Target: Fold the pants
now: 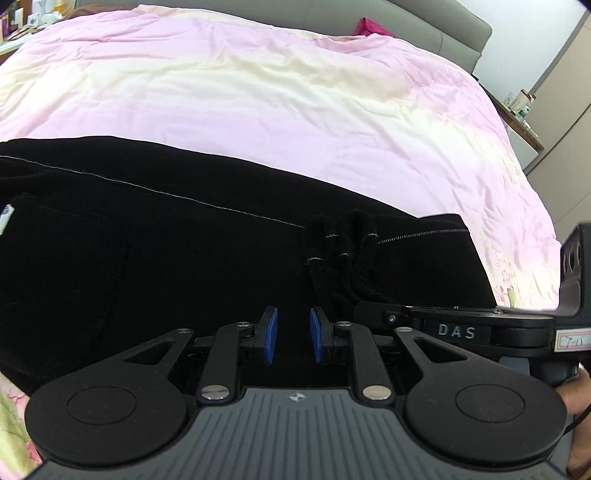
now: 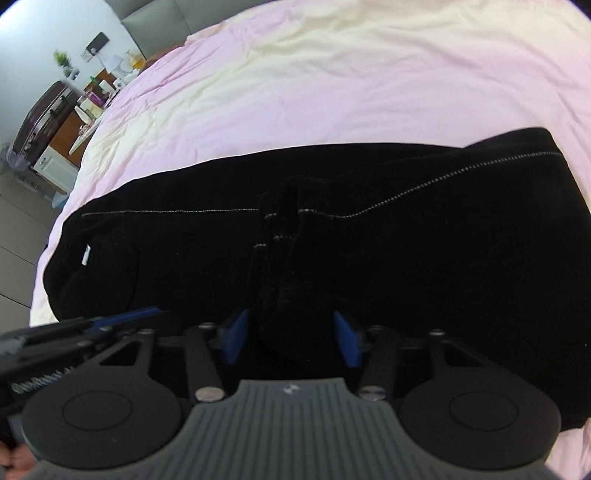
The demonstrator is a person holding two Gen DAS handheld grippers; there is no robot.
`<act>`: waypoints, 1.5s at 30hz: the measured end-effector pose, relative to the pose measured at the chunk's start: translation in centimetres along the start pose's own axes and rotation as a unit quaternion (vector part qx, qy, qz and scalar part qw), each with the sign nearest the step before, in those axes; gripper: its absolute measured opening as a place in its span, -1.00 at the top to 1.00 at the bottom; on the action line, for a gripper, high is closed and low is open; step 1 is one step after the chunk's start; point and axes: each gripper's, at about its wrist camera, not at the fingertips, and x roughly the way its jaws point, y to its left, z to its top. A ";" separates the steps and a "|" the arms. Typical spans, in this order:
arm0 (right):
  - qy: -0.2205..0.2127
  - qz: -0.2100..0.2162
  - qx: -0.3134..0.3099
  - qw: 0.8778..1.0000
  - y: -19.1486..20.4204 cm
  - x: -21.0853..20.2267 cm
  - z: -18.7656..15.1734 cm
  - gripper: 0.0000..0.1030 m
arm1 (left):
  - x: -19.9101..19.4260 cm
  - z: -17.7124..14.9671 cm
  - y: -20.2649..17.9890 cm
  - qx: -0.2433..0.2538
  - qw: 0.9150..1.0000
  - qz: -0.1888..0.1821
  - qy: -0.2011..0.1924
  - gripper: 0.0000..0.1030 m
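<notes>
Black pants (image 1: 147,236) with a thin white stitch line lie flat across a pink and cream bedspread (image 1: 258,92). A bunched ridge of fabric (image 1: 343,251) rises at their middle. My left gripper (image 1: 293,332) sits low over the pants, its blue pads a small gap apart with dark cloth between them; a grip cannot be told. My right gripper (image 2: 291,332) is open, its blue pads standing either side of the same bunched fold (image 2: 284,258) of the pants (image 2: 443,240). The right gripper's body also shows at the right edge of the left wrist view (image 1: 480,328).
A grey headboard (image 1: 424,29) and a magenta cloth (image 1: 373,27) lie at the far end of the bed. A bedside table with bottles (image 1: 521,107) stands right. A dark suitcase (image 2: 44,118) and a cluttered cabinet (image 2: 92,99) stand left of the bed.
</notes>
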 end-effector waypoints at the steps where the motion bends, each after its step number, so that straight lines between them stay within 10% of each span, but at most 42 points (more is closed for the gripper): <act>1: -0.005 0.009 0.008 1.000 0.0 0.0 -0.1 0.48 | -0.2 0.1 0.0 -0.003 1.000 -0.002 -0.003 0.59; 8: -0.042 0.058 0.004 0.997 1.3 -2.4 0.2 0.52 | 2.1 1.5 0.1 -0.042 0.998 -0.051 -0.012 0.56; 12: 0.002 0.027 -0.003 1.000 0.9 1.5 -1.0 0.49 | 3.6 2.2 -0.4 -0.033 0.997 -0.063 0.006 0.04; 22: -0.028 0.056 -0.004 0.998 -0.6 -1.8 -0.3 0.10 | 8.4 3.5 -1.5 -0.019 0.997 -0.075 0.025 -0.45; 26: -0.065 0.007 -0.017 0.998 -2.8 -4.2 -0.9 0.09 | 10.5 3.9 -2.1 -0.003 0.999 -0.040 0.029 -0.38; 34: -0.107 -0.052 0.056 0.991 -11.3 -7.8 -2.6 0.20 | 9.0 3.4 -3.2 0.033 0.999 -0.036 -0.022 0.39; 39: -0.129 -0.060 0.045 0.989 -13.7 -9.5 -0.5 0.39 | 6.4 5.7 -5.1 0.086 0.994 -0.044 -0.057 0.43; 45: -0.146 -0.085 0.008 0.986 -14.3 -8.1 5.8 0.76 | 10.4 6.4 -3.0 0.068 0.997 -0.031 0.002 0.42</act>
